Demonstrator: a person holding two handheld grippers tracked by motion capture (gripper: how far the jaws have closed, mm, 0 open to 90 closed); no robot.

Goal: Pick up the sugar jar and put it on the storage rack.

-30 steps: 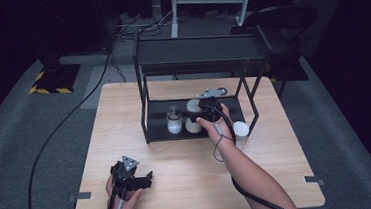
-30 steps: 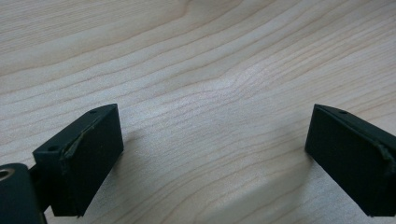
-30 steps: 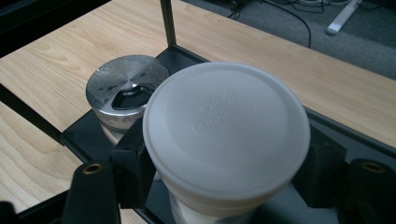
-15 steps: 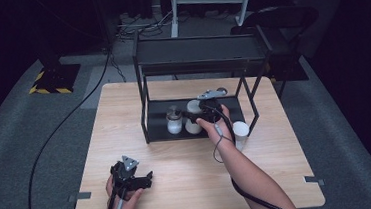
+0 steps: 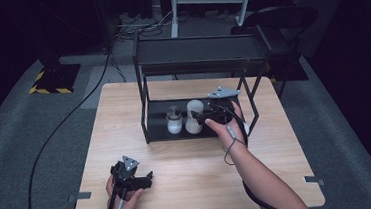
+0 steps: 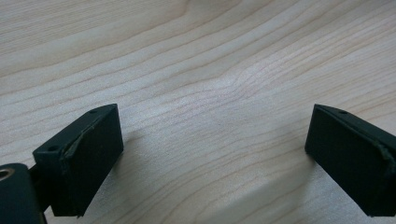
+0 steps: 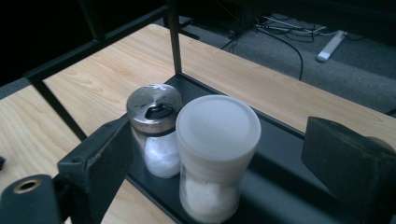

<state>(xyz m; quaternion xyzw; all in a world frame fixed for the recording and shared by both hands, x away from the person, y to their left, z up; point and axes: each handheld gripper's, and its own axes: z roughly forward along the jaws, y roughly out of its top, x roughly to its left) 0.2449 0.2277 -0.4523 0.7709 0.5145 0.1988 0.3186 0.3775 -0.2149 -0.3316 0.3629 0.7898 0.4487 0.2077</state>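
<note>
The right gripper view shows a white-capped jar (image 7: 217, 154) between the wide right gripper (image 7: 224, 163) jaws, touching a metal-lidded shaker (image 7: 156, 128) on the black rack (image 5: 200, 58). The left gripper (image 6: 212, 149), wide, rests on the bench (image 5: 188, 159).

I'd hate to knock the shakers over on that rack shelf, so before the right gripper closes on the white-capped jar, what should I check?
1. Right gripper open wide enough for the white-capped jar: ok.
2. Jar between the jaws: ok, it stands roughly midway, neither pad touching.
3. Jar upright on the rack's bottom shelf: ok.
4. Clearance from the steel-topped shaker: not ok, it stands tight beside the jar, right by one jaw.
5. Jar cap firmly on: cannot tell.
6. Left gripper out of the way: ok, open, low over the table, near its front edge.
</note>
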